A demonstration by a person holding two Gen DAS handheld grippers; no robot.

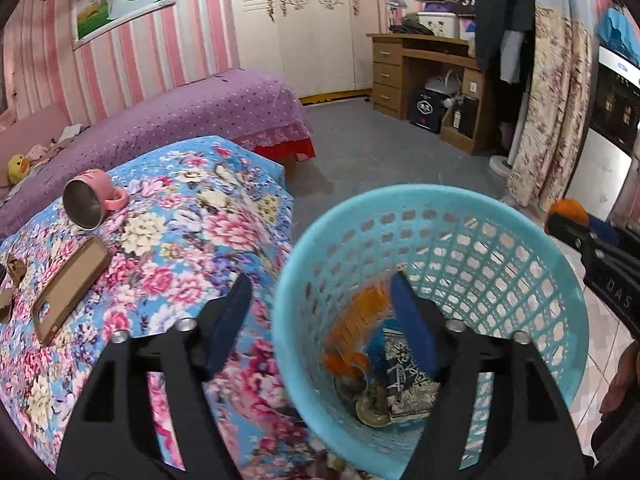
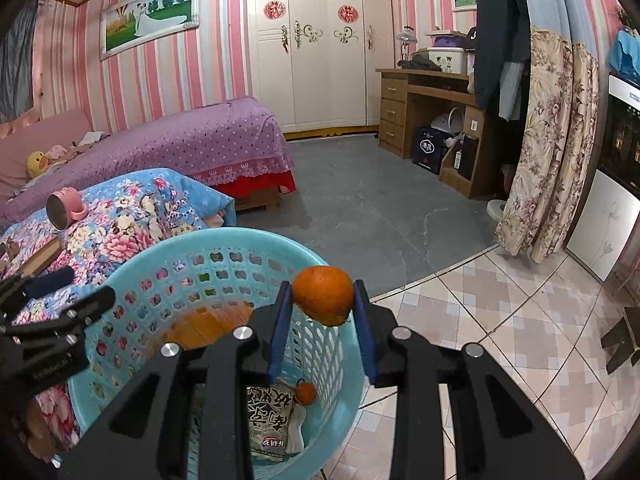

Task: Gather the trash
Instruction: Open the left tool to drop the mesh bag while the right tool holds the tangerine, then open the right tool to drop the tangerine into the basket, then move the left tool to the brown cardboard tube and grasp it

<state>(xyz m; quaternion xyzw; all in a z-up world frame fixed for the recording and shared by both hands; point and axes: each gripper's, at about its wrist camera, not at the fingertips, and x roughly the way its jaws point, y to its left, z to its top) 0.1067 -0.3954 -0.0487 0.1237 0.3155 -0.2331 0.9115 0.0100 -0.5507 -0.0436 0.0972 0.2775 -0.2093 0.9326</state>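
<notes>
A light blue plastic basket [image 1: 440, 196] stands beside the floral-covered table. Inside lie an orange wrapper [image 1: 356, 320] and a printed snack packet [image 1: 400, 376]. My left gripper [image 1: 320, 280] is open with nothing between its jaws: one finger is over the cloth, the other over the basket's inside. My right gripper [image 2: 322, 292] is shut on a round orange piece [image 2: 323, 295], a mandarin or its peel, just above the basket's [image 2: 224, 236] near rim. Below it lie the packet [image 2: 268, 416] and a small orange bit [image 2: 306, 394].
On the floral cloth [image 1: 192, 240] a pink mug [image 1: 94, 198] lies on its side, next to a phone [image 1: 70, 288]. A purple bed [image 1: 200, 112] is behind, a wooden desk [image 2: 424, 96] and floral curtain [image 2: 548, 148] at the right. Grey floor and tiles surround the basket.
</notes>
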